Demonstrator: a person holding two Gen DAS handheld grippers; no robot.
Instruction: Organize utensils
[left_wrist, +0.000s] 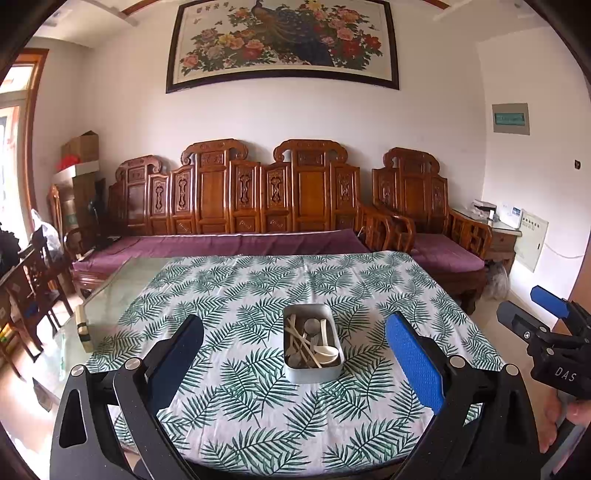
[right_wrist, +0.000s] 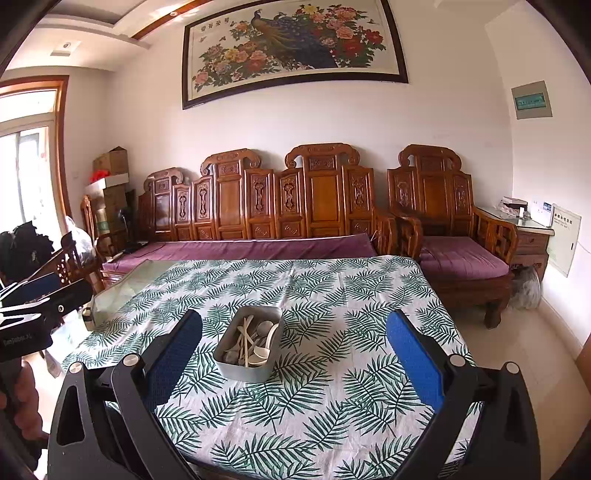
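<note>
Left wrist view: left gripper (left_wrist: 293, 360) spread wide, empty. Ahead between its fingers, metal tray (left_wrist: 314, 373) of utensils (left_wrist: 310, 345). Right gripper (right_wrist: 293, 356) likewise spread, empty.

White walls, big framed peacock-and-peony painting (left_wrist: 282, 42) up top. Carved wooden bench sofa (left_wrist: 236, 195) with purple cushions along the wall, matching armchair (right_wrist: 447, 218) to its right, small side table (right_wrist: 532, 236) in the corner. Cardboard boxes (right_wrist: 110, 173) stacked left. Daylight through wood-framed window (right_wrist: 29, 155). Pale tile floor.
</note>
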